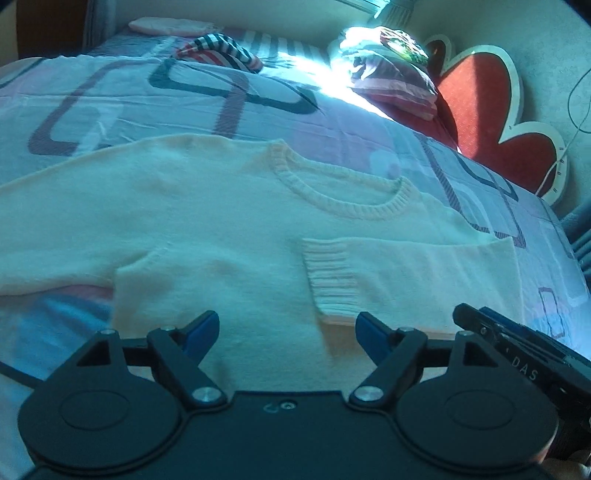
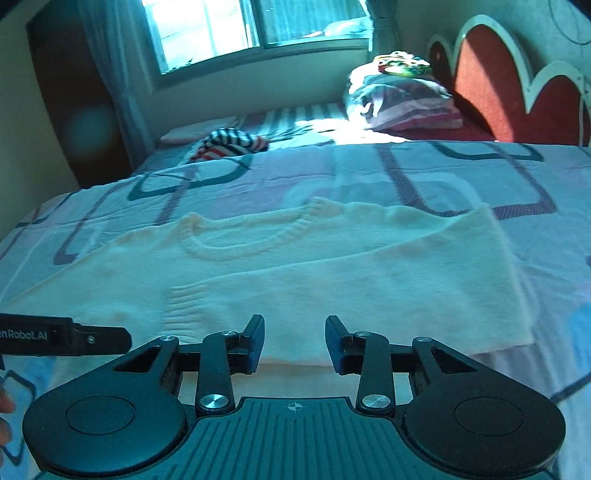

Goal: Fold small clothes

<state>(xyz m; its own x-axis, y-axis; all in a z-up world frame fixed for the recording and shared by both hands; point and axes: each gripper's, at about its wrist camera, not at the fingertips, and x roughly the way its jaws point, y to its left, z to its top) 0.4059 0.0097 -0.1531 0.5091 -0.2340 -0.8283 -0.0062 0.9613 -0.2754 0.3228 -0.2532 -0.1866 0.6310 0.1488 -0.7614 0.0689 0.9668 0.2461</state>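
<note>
A cream knit sweater (image 1: 207, 229) lies flat on the patterned bedsheet (image 1: 110, 99), neckline away from me. Its right sleeve is folded across the body, with the ribbed cuff (image 1: 330, 280) lying on the chest. My left gripper (image 1: 288, 332) is open and empty over the sweater's lower part, just left of the cuff. In the right wrist view the sweater (image 2: 332, 266) shows with the folded sleeve running across it. My right gripper (image 2: 294, 341) is open and empty over the sweater's hem edge. The other gripper (image 2: 74, 336) shows at its left.
A striped garment (image 1: 221, 50) lies bunched at the far side of the bed. A pile of folded clothes and a pillow (image 1: 391, 77) sits by the red scalloped headboard (image 1: 487, 110). A window (image 2: 236, 29) and a curtain stand beyond the bed.
</note>
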